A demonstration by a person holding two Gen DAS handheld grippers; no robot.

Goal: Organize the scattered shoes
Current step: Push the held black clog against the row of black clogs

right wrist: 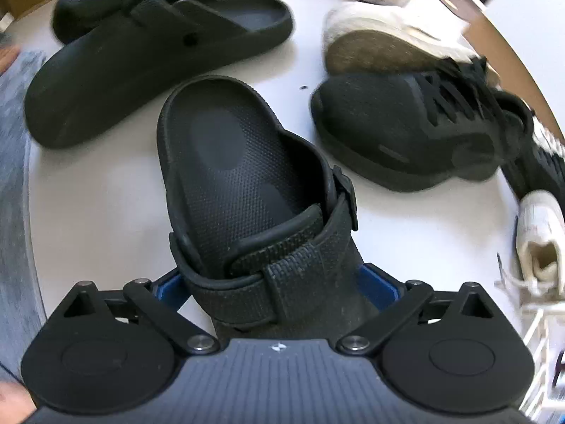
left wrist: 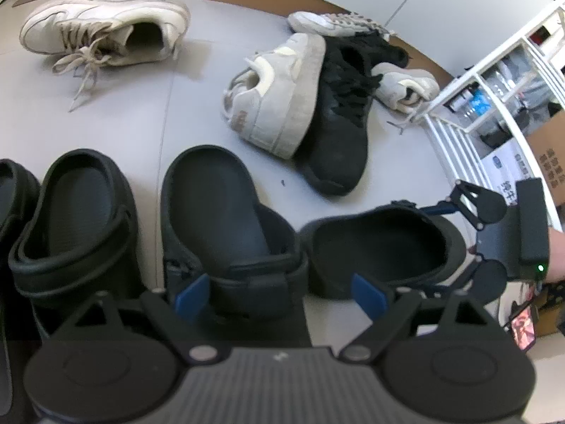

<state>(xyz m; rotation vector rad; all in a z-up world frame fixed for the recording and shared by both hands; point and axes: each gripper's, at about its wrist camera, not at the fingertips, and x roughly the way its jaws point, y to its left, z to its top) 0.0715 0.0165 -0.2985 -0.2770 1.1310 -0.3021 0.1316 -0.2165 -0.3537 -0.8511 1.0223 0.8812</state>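
Several black clogs stand side by side on the pale floor. My left gripper (left wrist: 280, 294) hangs over the toe of the middle black clog (left wrist: 226, 219). Its blue fingers (left wrist: 192, 296) are wide apart, and the right one stands off the shoe. My right gripper (right wrist: 273, 284) straddles the strap end of the right black clog (right wrist: 240, 176), also seen from the left wrist (left wrist: 381, 243). This clog rests on the floor, and floor shows between it and the left finger. From the left wrist the right gripper (left wrist: 423, 247) reaches in from the right.
A black sneaker (left wrist: 339, 123) and a grey sneaker (left wrist: 279, 95) on its side lie in a heap ahead, with a white sneaker (left wrist: 102, 31) far left. A white rack (left wrist: 476, 81) and cardboard boxes (left wrist: 551, 155) stand at the right. Another clog (left wrist: 70, 219) sits to the left.
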